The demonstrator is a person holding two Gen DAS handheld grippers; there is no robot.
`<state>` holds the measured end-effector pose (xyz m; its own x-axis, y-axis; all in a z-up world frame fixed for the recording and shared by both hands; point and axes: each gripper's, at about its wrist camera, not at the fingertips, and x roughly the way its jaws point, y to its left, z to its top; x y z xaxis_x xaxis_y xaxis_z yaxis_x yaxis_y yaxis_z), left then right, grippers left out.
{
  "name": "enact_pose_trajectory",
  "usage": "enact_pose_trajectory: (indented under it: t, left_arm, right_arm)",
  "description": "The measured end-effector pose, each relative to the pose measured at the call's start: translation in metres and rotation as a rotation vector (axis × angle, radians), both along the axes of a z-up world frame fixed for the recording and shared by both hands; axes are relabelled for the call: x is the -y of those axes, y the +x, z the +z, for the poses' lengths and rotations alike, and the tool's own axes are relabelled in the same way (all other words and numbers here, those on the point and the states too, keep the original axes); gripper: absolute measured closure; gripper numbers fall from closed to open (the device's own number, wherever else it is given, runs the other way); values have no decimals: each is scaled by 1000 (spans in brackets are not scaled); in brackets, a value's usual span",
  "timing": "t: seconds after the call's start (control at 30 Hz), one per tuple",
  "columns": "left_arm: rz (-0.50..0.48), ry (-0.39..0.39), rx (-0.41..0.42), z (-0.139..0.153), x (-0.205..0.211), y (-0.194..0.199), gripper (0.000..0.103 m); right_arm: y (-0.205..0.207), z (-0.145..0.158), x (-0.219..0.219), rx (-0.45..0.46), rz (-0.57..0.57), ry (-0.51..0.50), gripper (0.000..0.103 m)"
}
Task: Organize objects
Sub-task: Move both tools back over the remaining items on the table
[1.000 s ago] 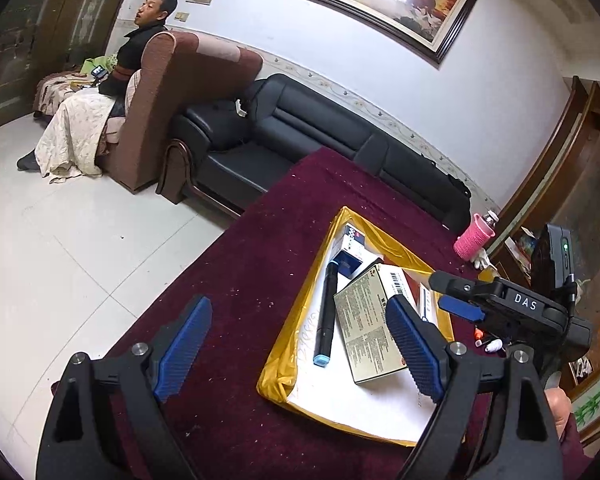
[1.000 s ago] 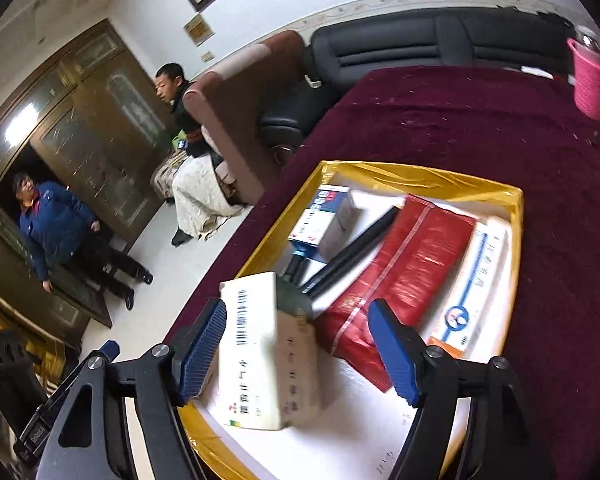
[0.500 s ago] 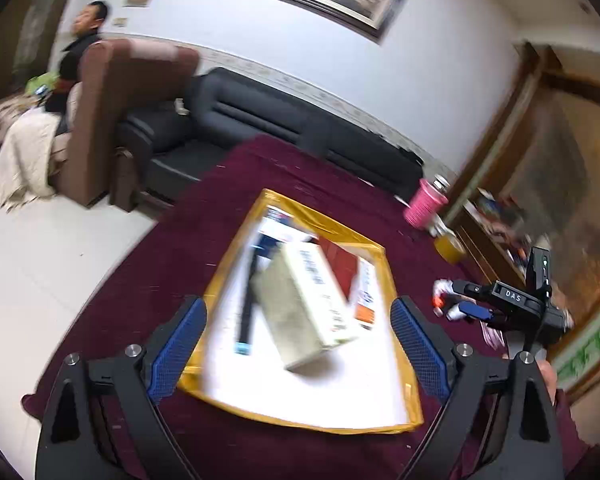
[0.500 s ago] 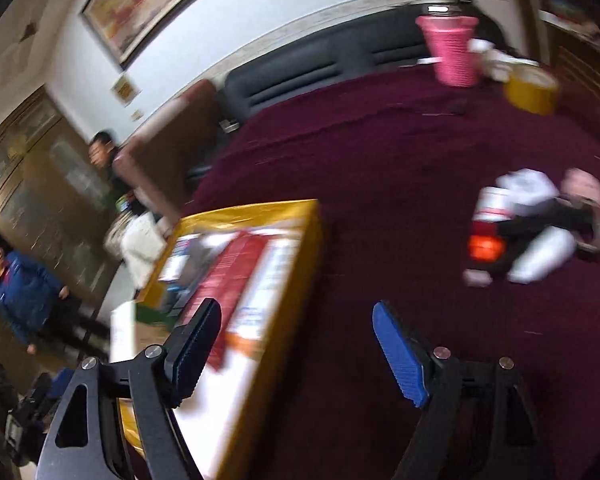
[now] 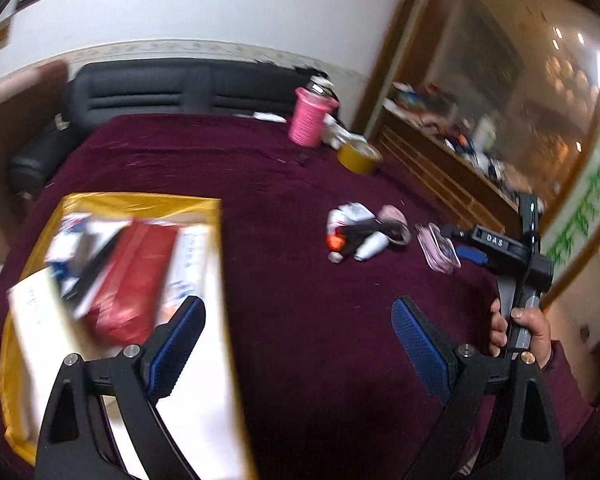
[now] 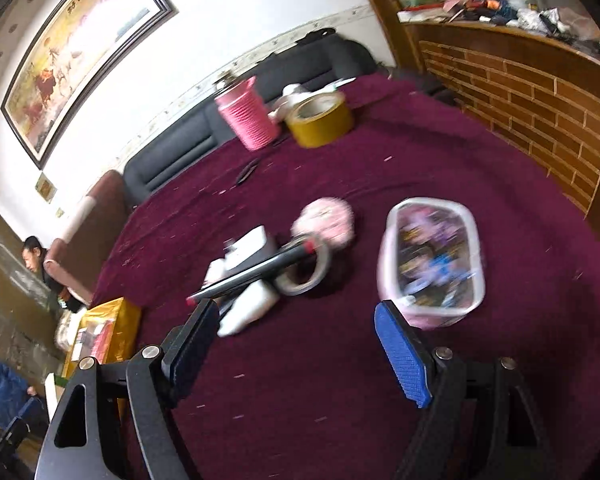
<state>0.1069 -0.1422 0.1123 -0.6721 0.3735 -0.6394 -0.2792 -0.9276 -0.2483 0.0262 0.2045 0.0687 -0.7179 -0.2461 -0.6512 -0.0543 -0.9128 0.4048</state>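
A yellow tray [image 5: 140,200] on the maroon table holds a red packet [image 5: 136,272], a beige box [image 5: 36,312] and other small boxes. A loose pile lies to its right: a black pen [image 6: 256,272], white pieces [image 6: 252,248], a tape ring [image 6: 304,276], a pink puff [image 6: 328,220] and a pink-rimmed clear case [image 6: 432,256]. My left gripper [image 5: 296,340] is open and empty over the tray's right edge. My right gripper [image 6: 292,344] is open and empty just short of the pile; it also shows in the left wrist view [image 5: 472,256].
A pink cup [image 6: 246,118] and a yellow tape roll [image 6: 320,118] stand at the table's far side. A black sofa [image 5: 180,88] lies behind the table. A wooden counter [image 6: 520,92] with clutter is at the right. A person sits far left.
Both grippers have swung right, away from the tray toward the loose pile. The pile and the clear case now sit right in front of my right gripper.
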Motion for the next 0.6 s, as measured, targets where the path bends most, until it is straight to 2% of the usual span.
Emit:
enact_pose_trajectory:
  t: [0.07, 0.17, 0.27, 0.37, 0.43, 0.53, 0.6]
  left_arm:
    - [-28, -50, 10, -5, -32, -19, 9]
    - [-123, -138, -28, -12, -79, -40, 9]
    - [-235, -258, -36, -27, -134, -71, 9]
    - [-300, -342, -40, -42, -174, -99, 10]
    - [-341, -362, -32, -52, -193, -115, 12]
    - [-387, -439, -35, -70, -221, -137, 13]
    - [-398, -474, 7, -86, -232, -152, 13]
  right_arm:
    - [-5, -3, -8, -18, -15, 27, 19]
    - [-11, -11, -25, -42, -53, 42, 18]
    - [-12, -20, -48, -67, -102, -15, 19]
    - [-11, -26, -65, -79, -140, -42, 18]
    - [-12, -30, -75, -69, -150, -89, 18]
    - [-13, -30, -77, -61, -148, -114, 18]
    - [-14, -30, -77, -61, -141, -127, 17]
